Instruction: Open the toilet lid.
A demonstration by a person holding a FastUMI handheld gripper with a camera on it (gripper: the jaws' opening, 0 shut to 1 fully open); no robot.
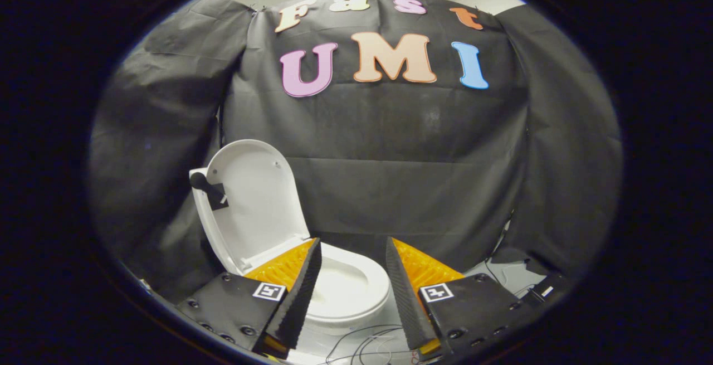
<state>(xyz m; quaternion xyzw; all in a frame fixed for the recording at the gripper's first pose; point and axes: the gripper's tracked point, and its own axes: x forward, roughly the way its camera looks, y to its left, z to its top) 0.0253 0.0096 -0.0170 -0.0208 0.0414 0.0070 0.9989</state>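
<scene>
- Black cloth wall (390,147) behind everything, creased, hanging in panels; seam folds at both sides.
- Toilet (356,292) low against the cloth, white, seen from above and in front; base and near rim cut off behind the fingers.
- Toilet lid (253,203) already raised, standing near upright and leaning back toward the cloth, inner face showing; lower corner hidden behind the left finger.
- Small black handle piece (209,189) fixed on the lid's left edge; exact shape hard to make out.
- Seat ring (365,281) down, bowl opening showing between the two fingers; inside of bowl washed out, no detail.
- Gripper (353,251) spread wide, nothing between the fingers, neither pad touching the toilet; fingers (298,292) black with orange ribbed backs, a square marker on each mount.
- Open gap between the fingertips roughly spans the bowl; lid stands apart from the left fingertip, up and to its left.
- Thin cables (362,342) looping on the pale floor below the bowl, between the finger bases.
- More cables and a dark box (543,290) at the right, partly cut off, near the cloth's foot.
</scene>
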